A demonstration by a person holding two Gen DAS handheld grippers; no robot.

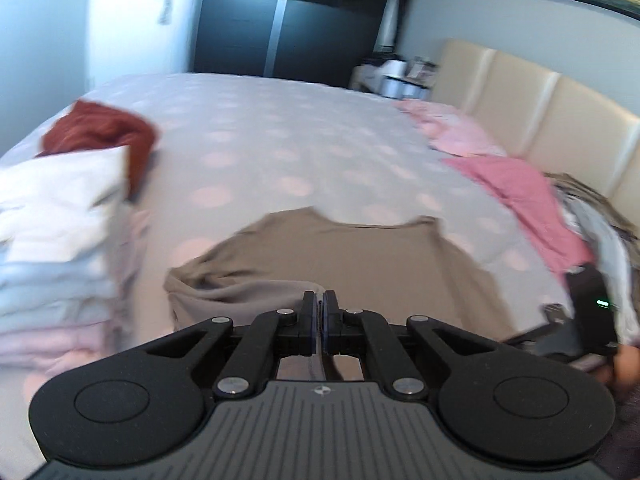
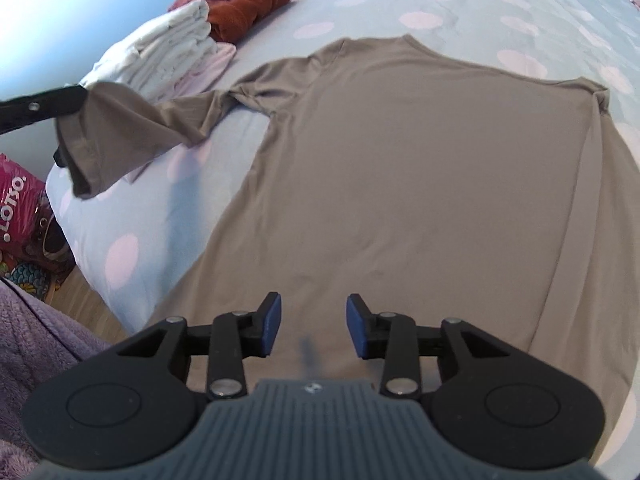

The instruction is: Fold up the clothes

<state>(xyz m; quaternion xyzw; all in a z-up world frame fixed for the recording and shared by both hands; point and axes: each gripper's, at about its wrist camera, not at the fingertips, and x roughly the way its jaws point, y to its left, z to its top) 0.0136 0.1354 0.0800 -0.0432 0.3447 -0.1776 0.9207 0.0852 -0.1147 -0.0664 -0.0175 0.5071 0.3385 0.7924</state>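
Note:
A taupe long-sleeved shirt [image 2: 420, 168] lies spread flat on the dotted bedspread [image 2: 460, 8]. My left gripper [image 1: 319, 300] is shut on the shirt's left sleeve cuff [image 1: 256, 292], which hangs lifted off the bed. The right wrist view shows that same sleeve [image 2: 120, 128] raised at the left, held by the left gripper's dark fingers [image 2: 44, 106]. My right gripper [image 2: 314, 316] hovers over the shirt's lower hem with its blue pads [image 2: 273, 320] apart and nothing between them. Part of the right gripper [image 1: 588, 312] shows at the left wrist view's right edge.
A stack of folded white and pale pink clothes [image 1: 60, 248] sits at the bed's left side, with a rust-red garment [image 1: 104, 132] behind it. Pink garments [image 1: 520, 196] lie by the cream headboard [image 1: 540, 108]. A pink printed bag [image 2: 20, 208] stands on the floor at the left.

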